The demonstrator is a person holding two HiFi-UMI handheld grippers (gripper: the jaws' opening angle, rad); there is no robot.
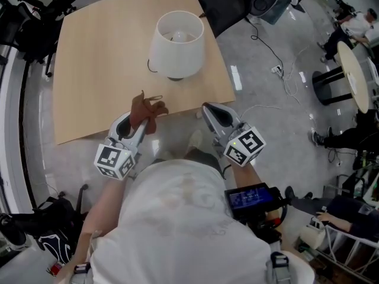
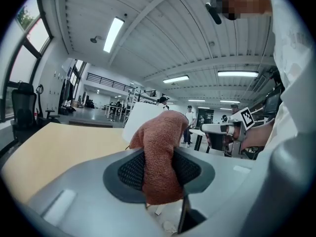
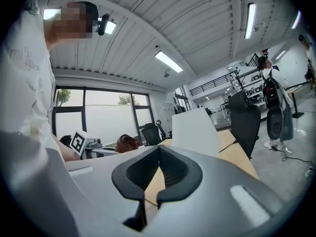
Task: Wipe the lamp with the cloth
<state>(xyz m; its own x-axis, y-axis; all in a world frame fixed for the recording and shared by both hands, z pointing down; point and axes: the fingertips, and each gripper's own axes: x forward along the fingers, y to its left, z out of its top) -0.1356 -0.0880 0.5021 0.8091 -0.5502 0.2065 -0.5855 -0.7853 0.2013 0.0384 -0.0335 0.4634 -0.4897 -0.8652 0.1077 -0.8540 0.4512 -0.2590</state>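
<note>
A white lamp with a wide shade stands near the far right of the tan table. My left gripper hovers at the table's front edge, shut on a rust-brown cloth that bunches up out of its tips. In the left gripper view the cloth fills the gap between the pads and the lamp shows behind it. My right gripper floats just off the front right corner, jaws shut with nothing in them. From the right gripper view the lamp rises ahead and the cloth sits at left.
A black office chair stands behind the table's far right corner. A white cable trails over the grey floor at right, near a round table with seated people. More black chairs crowd the far left.
</note>
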